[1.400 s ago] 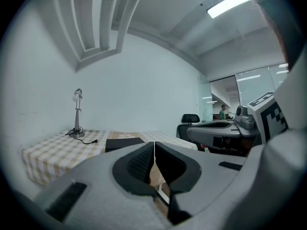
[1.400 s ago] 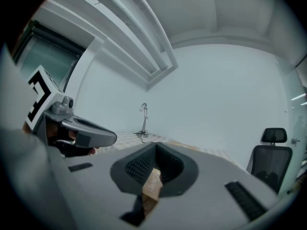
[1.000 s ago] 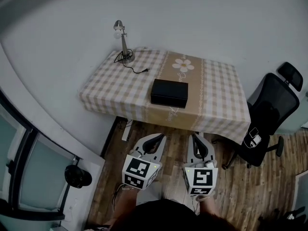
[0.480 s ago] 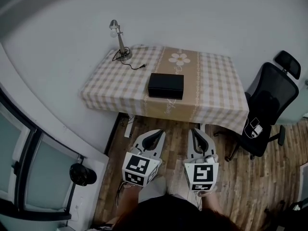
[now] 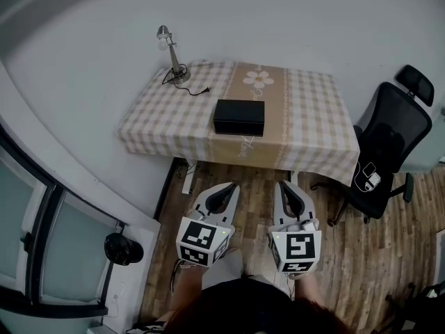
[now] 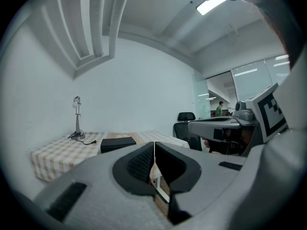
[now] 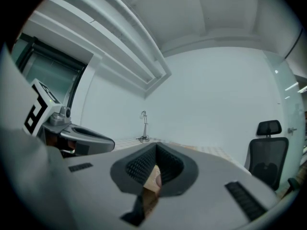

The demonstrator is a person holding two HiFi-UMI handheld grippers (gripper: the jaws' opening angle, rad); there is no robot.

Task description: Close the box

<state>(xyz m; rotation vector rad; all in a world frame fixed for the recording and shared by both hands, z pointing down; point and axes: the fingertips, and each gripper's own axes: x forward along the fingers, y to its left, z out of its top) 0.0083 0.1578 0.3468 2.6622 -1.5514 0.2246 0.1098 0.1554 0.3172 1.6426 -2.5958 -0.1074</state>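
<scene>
A flat black box (image 5: 239, 117) lies near the middle of the checked table (image 5: 313, 124), its lid down as far as I can tell. The left gripper view shows the same box (image 6: 117, 143) far ahead on the cloth. My left gripper (image 5: 224, 191) and right gripper (image 5: 287, 190) hang side by side over the wooden floor, well short of the table's front edge. Both are shut with nothing between the jaws: left gripper (image 6: 154, 146), right gripper (image 7: 156, 150).
A silver desk lamp (image 5: 172, 54) with a trailing cord stands at the table's far left corner. A black office chair (image 5: 389, 148) sits to the right of the table. A white wall runs behind, and glass panels and a dark round object (image 5: 122, 249) are at the left.
The head view has shifted a little, so the table and box sit slightly higher in the picture. Both grippers stay shut and low, drifting slightly down.
</scene>
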